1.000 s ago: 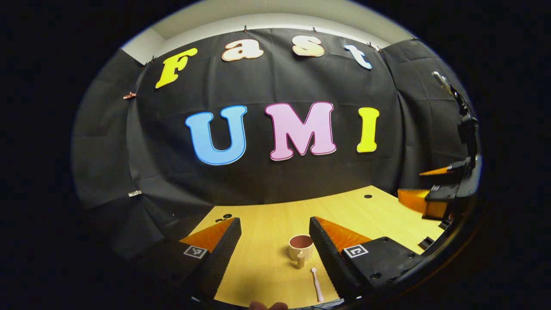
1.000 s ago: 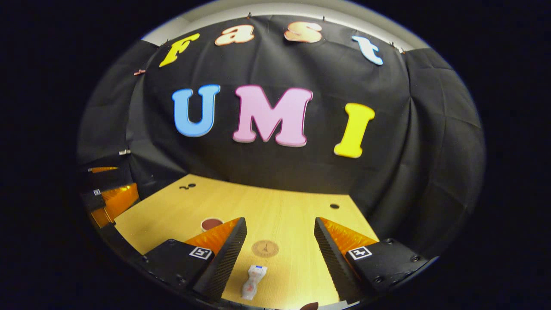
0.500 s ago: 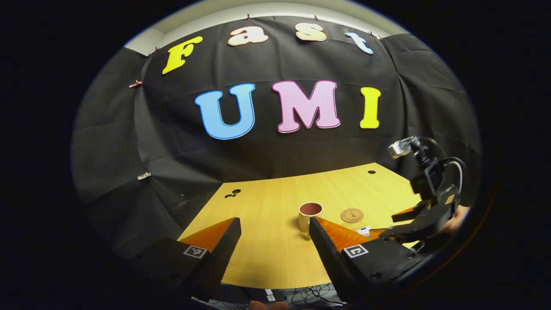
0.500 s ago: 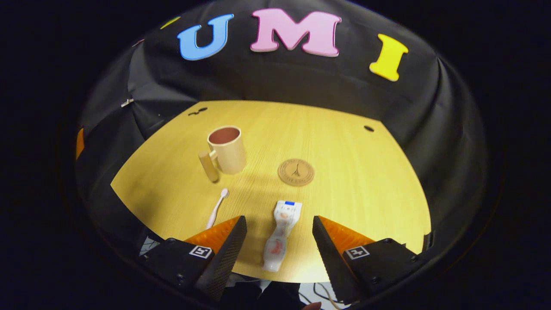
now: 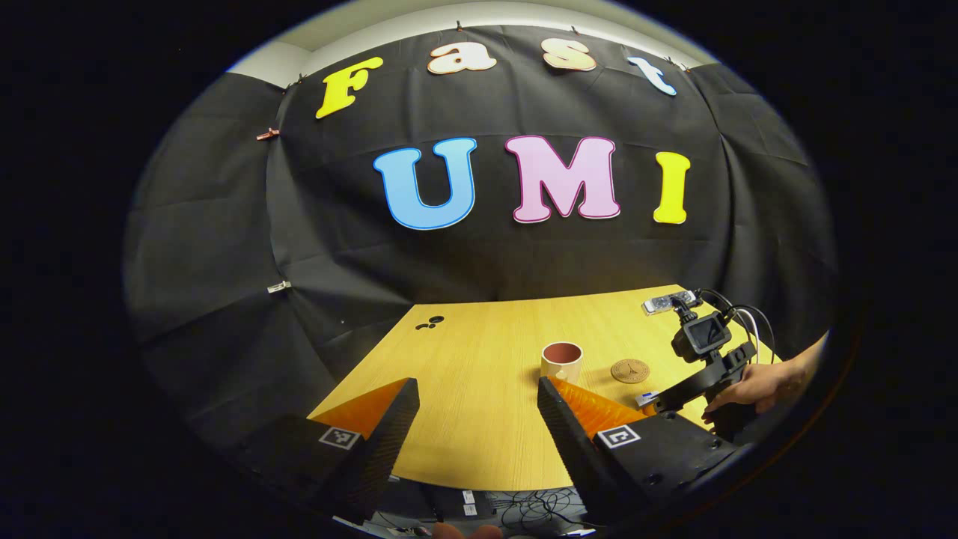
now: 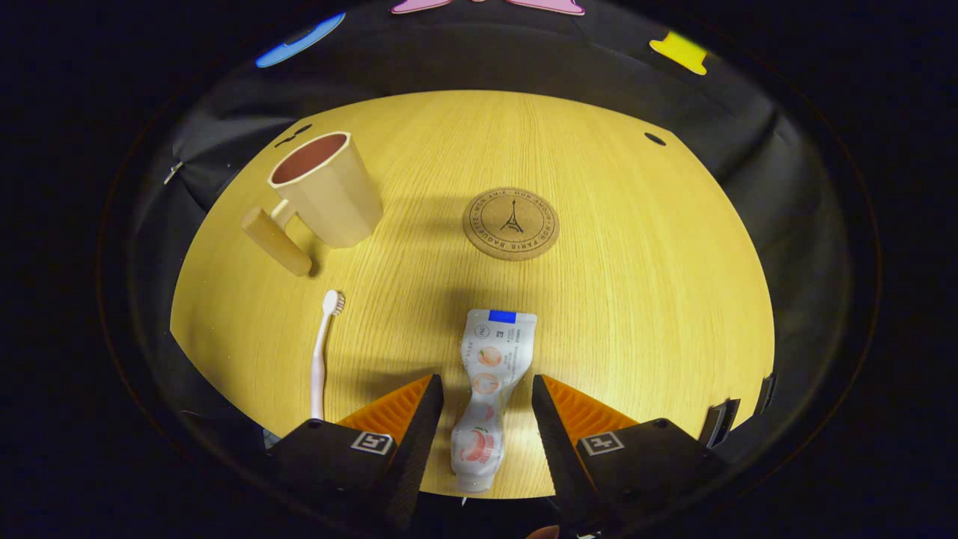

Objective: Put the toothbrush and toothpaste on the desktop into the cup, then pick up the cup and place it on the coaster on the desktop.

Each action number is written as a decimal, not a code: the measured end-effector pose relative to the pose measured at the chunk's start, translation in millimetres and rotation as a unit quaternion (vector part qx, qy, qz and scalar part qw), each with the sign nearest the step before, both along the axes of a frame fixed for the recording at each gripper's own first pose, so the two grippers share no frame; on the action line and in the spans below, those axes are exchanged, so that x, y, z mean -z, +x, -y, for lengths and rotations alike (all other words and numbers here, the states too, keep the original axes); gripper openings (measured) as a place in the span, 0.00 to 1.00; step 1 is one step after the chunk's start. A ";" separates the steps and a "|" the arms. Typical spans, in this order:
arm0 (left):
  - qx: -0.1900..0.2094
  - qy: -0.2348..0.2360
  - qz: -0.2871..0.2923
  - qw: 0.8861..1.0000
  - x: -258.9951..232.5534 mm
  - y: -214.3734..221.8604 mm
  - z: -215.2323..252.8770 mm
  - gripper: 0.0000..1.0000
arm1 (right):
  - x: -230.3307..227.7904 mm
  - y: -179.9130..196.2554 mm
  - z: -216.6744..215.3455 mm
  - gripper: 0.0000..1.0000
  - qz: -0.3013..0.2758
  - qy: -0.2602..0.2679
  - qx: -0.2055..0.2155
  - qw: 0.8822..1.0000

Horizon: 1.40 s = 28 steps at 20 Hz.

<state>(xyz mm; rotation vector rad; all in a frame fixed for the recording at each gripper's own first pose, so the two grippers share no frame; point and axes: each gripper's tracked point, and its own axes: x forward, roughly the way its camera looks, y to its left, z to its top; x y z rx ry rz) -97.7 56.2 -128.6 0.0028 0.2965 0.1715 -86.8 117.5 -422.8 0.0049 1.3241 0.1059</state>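
In the right gripper view, a white toothpaste tube (image 6: 490, 374) lies flat on the wooden desktop (image 6: 636, 299), its cap end toward me. My right gripper (image 6: 486, 379) is low over it and open, one finger on each side of the tube's lower half with small gaps. A pink-white toothbrush (image 6: 322, 352) lies to the tube's left. Behind it stands a beige cup (image 6: 329, 191) with its handle to the front left. A round cork coaster (image 6: 511, 223) sits beyond the tube. My left gripper (image 5: 477, 383) hovers open over the desk's near edge, the cup (image 5: 562, 361) ahead to its right.
The left gripper view shows a hand (image 5: 756, 383) holding the right gripper (image 5: 696, 382) beside the coaster (image 5: 629, 370). Small dark holes mark the desk's far corners (image 6: 655, 138). Cables (image 5: 524, 513) hang below the front edge of the desk. Black cloth walls the booth.
My right gripper tilted down and dropped over the toothpaste, and its fingers narrowed slightly around the tube. My left gripper drew back toward the near left of the desk, away from the cup.
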 end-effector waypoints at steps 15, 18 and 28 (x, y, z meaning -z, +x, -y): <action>0.046 -0.023 -0.095 0.994 66.6 50.9 76.2 0.97 | -21.5 15.2 21.6 0.10 0.056 0.122 -0.024 0.991; 0.061 -0.041 -0.143 0.987 98.5 64.8 107.1 0.93 | -56.5 24.6 36.2 0.22 0.112 0.160 -0.029 0.980; 0.062 -0.060 -0.278 0.957 209.8 114.8 141.0 0.88 | -115.5 29.8 94.0 0.22 0.143 0.227 0.016 0.963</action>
